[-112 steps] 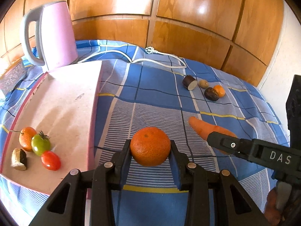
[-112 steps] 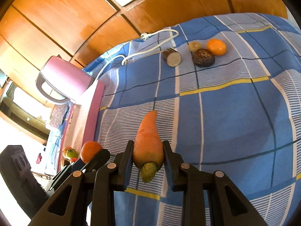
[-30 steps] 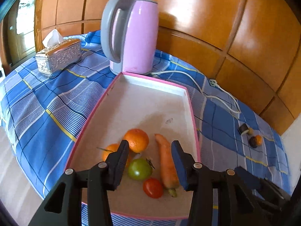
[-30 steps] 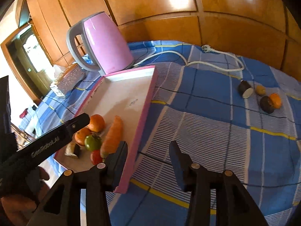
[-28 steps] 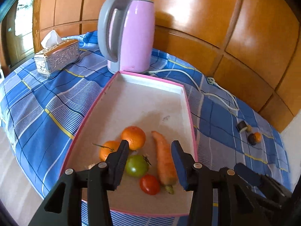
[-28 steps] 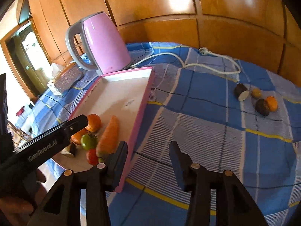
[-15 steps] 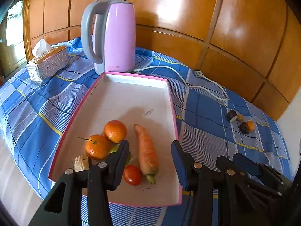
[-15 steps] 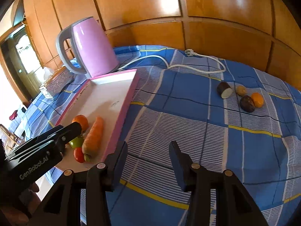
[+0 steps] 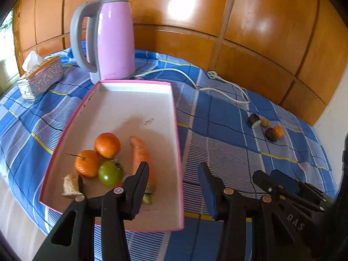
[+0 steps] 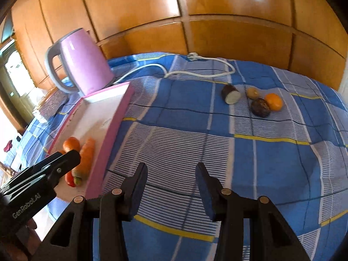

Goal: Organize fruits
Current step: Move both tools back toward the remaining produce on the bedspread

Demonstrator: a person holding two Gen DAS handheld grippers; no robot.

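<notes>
Since releasing orange (image 9: 107,145) and carrot (image 9: 142,154) into tray (image 9: 171,100) | both hand-held grippers apart, empty, swung rightward

wall: glossy orange-brown wood panels (image 9: 250,21) filled the top of both views, with bright glare patches | table: blue checked cloth (image 10: 271,163) with yellow lines covered it | window: daylight showed at the far left edge (image 10: 15,74) | right edge: white wall strip (image 9: 335,117)

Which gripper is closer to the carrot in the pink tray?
Left. The left gripper hangs right at the carrot, one of its fingers overlapping the stem end. The right gripper is over the blue cloth, outside the pink tray.
</notes>
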